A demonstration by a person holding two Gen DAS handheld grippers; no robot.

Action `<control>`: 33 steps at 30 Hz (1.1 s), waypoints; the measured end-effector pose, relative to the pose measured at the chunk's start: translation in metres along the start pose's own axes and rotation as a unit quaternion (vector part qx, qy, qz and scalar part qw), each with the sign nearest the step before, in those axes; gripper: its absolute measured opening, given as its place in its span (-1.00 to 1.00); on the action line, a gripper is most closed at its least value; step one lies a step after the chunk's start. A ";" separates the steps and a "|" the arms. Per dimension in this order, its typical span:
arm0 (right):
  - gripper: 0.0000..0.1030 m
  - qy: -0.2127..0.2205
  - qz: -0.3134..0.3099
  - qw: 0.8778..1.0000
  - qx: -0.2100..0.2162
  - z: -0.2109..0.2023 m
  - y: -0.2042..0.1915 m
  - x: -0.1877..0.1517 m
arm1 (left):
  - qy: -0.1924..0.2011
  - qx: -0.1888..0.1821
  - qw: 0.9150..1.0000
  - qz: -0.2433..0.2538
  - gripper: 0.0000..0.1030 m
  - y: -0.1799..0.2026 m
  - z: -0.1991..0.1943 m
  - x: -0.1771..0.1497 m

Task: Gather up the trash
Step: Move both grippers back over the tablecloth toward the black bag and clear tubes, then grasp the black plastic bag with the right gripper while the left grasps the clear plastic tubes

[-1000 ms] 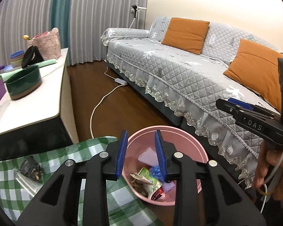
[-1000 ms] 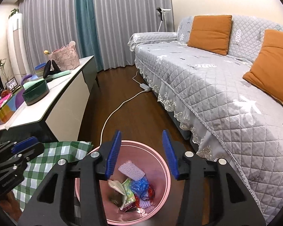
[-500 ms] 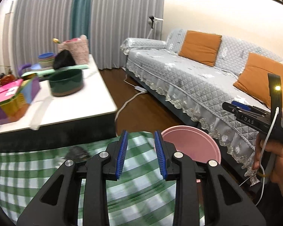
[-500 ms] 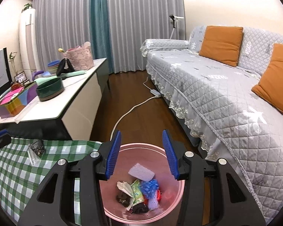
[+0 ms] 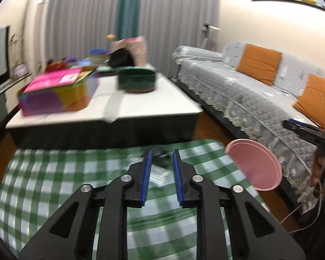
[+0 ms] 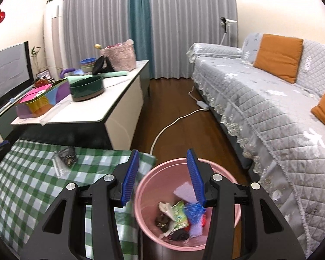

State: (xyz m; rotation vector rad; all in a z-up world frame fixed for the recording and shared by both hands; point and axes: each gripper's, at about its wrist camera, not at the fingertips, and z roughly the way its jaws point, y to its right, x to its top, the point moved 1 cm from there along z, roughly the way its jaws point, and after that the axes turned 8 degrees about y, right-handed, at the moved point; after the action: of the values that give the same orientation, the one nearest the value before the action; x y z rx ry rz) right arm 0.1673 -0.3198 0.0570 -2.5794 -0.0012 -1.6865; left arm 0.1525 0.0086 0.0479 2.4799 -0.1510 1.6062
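I am working over one green checked cloth (image 6: 30, 173), with one pink bin (image 6: 145, 197) standing just off its right edge and already holding several scraps. One clear wrapper with dark scraps (image 6: 65, 159) is waiting near the cloth's far edge, so I judge the job nearly done. My left gripper (image 5: 161, 173) has just been narrowing, pinching nothing; my right gripper (image 6: 162, 174) is hanging spread and empty above the bin.
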 end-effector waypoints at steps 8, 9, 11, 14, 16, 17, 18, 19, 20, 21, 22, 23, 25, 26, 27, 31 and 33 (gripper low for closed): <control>-0.13 -0.013 0.033 0.998 0.059 0.016 -0.039 -0.003 | -0.010 0.048 0.998 -0.029 -0.68 -0.048 0.006 -0.014; -0.15 -0.017 0.032 0.997 0.068 0.020 -0.046 -0.003 | -0.011 0.051 0.998 -0.035 -0.68 -0.053 0.006 -0.015; -0.15 -0.025 0.027 0.996 0.085 0.027 -0.063 -0.006 | -0.013 0.054 0.998 -0.042 -0.68 -0.061 0.007 -0.018; -0.16 -0.035 0.018 0.994 0.106 0.036 -0.084 -0.009 | -0.015 0.055 0.997 -0.044 -0.68 -0.064 0.007 -0.022; -0.16 -0.043 0.014 0.992 0.121 0.045 -0.100 -0.012 | -0.017 0.056 0.997 -0.046 -0.68 -0.067 0.009 -0.025; -0.16 -0.048 0.015 0.990 0.129 0.051 -0.108 -0.014 | -0.019 0.055 0.997 -0.049 -0.68 -0.068 0.012 -0.026; -0.19 -0.053 0.017 0.989 0.135 0.055 -0.112 -0.017 | -0.020 0.055 0.997 -0.051 -0.68 -0.068 0.013 -0.028; -0.22 -0.057 0.018 0.988 0.140 0.059 -0.117 -0.019 | -0.022 0.056 0.997 -0.053 -0.68 -0.069 0.016 -0.029; -0.23 -0.063 0.018 0.987 0.146 0.065 -0.123 -0.022 | -0.023 0.056 0.997 -0.053 -0.68 -0.069 0.017 -0.030; -0.23 -0.065 0.018 0.986 0.149 0.068 -0.128 -0.023 | -0.024 0.056 0.997 -0.054 -0.68 -0.070 0.019 -0.031; -0.23 -0.068 0.017 0.986 0.154 0.073 -0.133 -0.025 | -0.024 0.056 0.997 -0.055 -0.68 -0.070 0.020 -0.031; -0.23 -0.072 0.016 0.985 0.158 0.078 -0.137 -0.026 | -0.025 0.056 0.997 -0.055 -0.68 -0.071 0.022 -0.031; -0.23 -0.077 0.016 0.983 0.168 0.088 -0.145 -0.027 | -0.024 0.055 0.996 -0.058 -0.68 -0.071 0.024 -0.031; -0.23 -0.080 0.017 0.982 0.172 0.092 -0.147 -0.027 | -0.024 0.055 0.997 -0.058 -0.68 -0.071 0.025 -0.030; -0.23 -0.085 0.020 0.980 0.177 0.099 -0.150 -0.028 | -0.024 0.055 0.997 -0.058 -0.68 -0.070 0.027 -0.029; -0.23 -0.106 0.026 0.975 0.194 0.125 -0.165 -0.034 | -0.026 0.054 0.997 -0.056 -0.68 -0.067 0.034 -0.030; -0.23 -0.117 0.027 0.972 0.201 0.137 -0.173 -0.038 | -0.029 0.053 0.997 -0.054 -0.68 -0.066 0.037 -0.031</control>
State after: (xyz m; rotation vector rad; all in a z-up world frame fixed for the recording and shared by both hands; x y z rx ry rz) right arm 0.2717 -0.1390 -0.0239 -2.4197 -0.2545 -1.2036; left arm 0.1850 0.0652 -0.0017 2.5666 0.0631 1.5371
